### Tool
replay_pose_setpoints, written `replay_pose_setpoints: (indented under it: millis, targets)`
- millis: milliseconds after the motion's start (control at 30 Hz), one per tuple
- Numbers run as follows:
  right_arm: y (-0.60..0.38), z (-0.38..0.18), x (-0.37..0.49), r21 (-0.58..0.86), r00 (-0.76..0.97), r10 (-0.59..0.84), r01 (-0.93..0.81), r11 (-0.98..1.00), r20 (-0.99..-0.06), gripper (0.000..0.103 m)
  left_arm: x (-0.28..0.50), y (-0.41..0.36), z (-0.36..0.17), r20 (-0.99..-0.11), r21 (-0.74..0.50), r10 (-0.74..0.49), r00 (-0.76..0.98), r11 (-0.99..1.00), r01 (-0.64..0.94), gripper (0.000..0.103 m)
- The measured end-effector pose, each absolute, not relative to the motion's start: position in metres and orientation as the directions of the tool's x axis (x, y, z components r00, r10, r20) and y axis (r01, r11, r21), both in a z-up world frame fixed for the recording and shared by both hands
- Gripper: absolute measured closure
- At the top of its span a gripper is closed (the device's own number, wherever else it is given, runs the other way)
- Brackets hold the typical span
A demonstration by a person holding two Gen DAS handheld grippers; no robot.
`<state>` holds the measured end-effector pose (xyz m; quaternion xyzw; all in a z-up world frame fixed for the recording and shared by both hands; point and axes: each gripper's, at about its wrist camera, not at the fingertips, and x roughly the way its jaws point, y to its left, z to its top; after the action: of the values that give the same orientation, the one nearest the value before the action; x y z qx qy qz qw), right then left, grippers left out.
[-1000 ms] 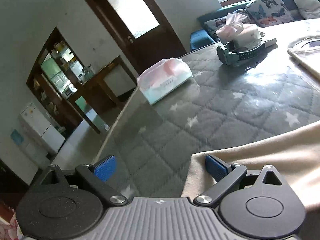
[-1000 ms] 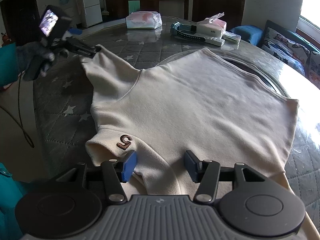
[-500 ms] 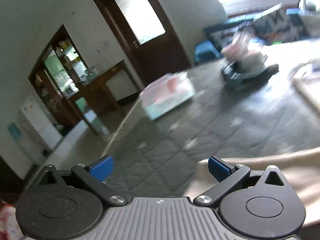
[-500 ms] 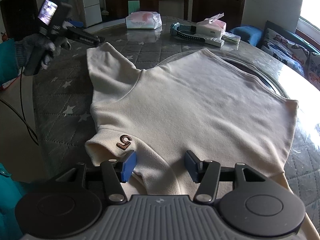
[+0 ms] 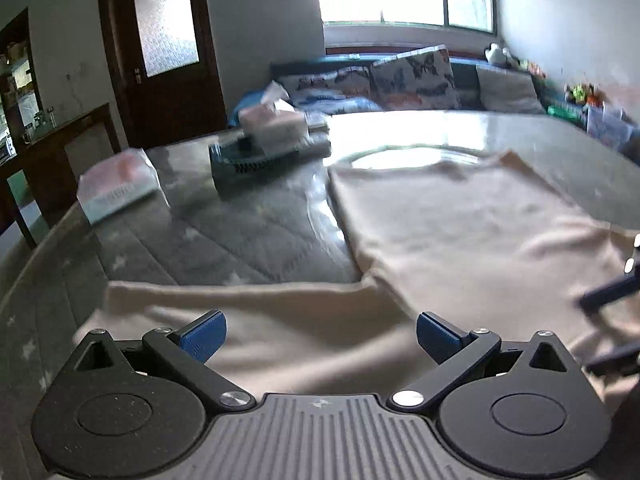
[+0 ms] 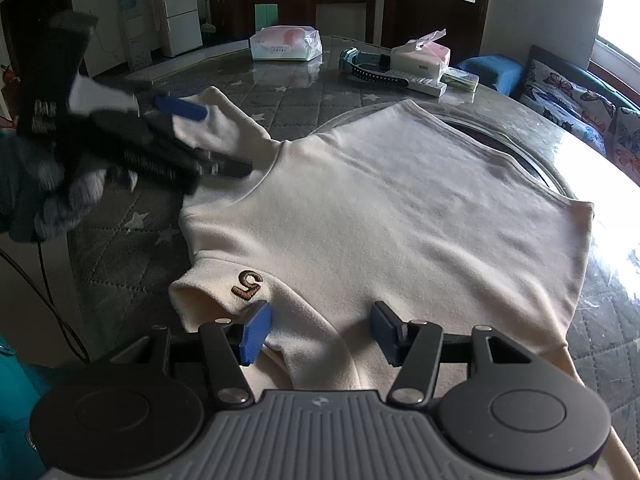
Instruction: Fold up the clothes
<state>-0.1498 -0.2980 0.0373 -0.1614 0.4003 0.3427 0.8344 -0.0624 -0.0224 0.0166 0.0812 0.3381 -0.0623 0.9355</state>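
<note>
A cream sweater point(image 6: 384, 204) lies flat on the quilted grey table, with a brown "5" patch point(image 6: 247, 285) at its collar. My right gripper point(image 6: 318, 330) is open and hovers just above the collar end. My left gripper point(image 5: 318, 334) is open above the spread sleeve point(image 5: 248, 312). It shows blurred in the right wrist view point(image 6: 200, 136), over the sleeve point(image 6: 224, 120) at the left. The sweater body point(image 5: 460, 216) stretches away in the left wrist view.
At the far side of the table point(image 6: 304, 100) stand a pink tissue pack point(image 6: 285, 42), a teal gadget point(image 6: 360, 66) and a white tissue box point(image 6: 420, 60). A sofa with cushions point(image 5: 412, 80) lies beyond the table. The table edge point(image 5: 48, 236) drops off at left.
My left gripper has swung right, from facing the door to facing the sweater body, and now sits over the sleeve. The right gripper has not moved.
</note>
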Motion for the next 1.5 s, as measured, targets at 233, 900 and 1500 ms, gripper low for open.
replay_pose_setpoints:
  millis: [233,900,1500]
  targets:
    - [-0.298,0.037,-0.150,0.002,0.445,0.442,-0.703,0.711,-0.779,0.046,-0.079,0.018,0.009,-0.667,0.079,0.007,0.745,0.995,0.062,0.000]
    - [-0.297,0.038,-0.149,-0.003,0.442,0.435,-0.704,0.710,-0.784,0.043,-0.040,0.061,0.010,-0.698,0.052,0.063,0.714,0.998,-0.037,0.000]
    - [-0.296,0.041,-0.147,-0.013,0.443,0.424,-0.703,0.711,-0.790,0.039,0.006,0.085,0.013,-0.698,0.068,0.106,0.709,0.994,-0.082,0.000]
